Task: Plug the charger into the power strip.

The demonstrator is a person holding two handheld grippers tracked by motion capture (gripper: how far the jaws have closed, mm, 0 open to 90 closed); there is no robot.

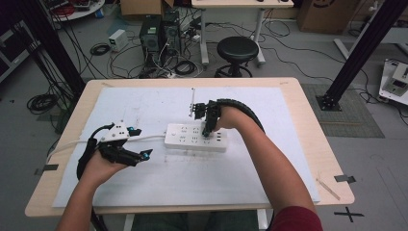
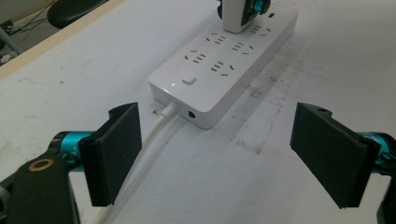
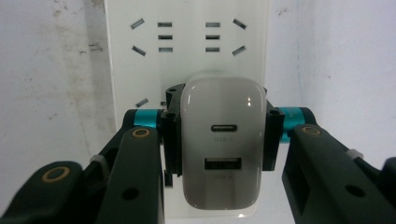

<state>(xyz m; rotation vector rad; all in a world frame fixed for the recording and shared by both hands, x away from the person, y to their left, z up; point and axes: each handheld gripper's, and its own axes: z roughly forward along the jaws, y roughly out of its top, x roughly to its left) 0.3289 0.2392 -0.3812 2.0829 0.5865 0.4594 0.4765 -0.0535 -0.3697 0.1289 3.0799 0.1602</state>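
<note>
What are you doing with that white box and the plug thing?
A person holds a gripper in each hand. The right gripper is clamped on a white USB charger, holding it over the sockets of a white power strip on the table. Whether it is plugged in is hard to tell. The left gripper waits open near the strip's cord end, holding nothing.

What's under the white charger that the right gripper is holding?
The power strip lies under the charger, with free sockets showing beyond it. The right gripper clamps the charger's sides. The charger's body covers its prongs and the socket below, so how far it is plugged in cannot be seen.
</note>
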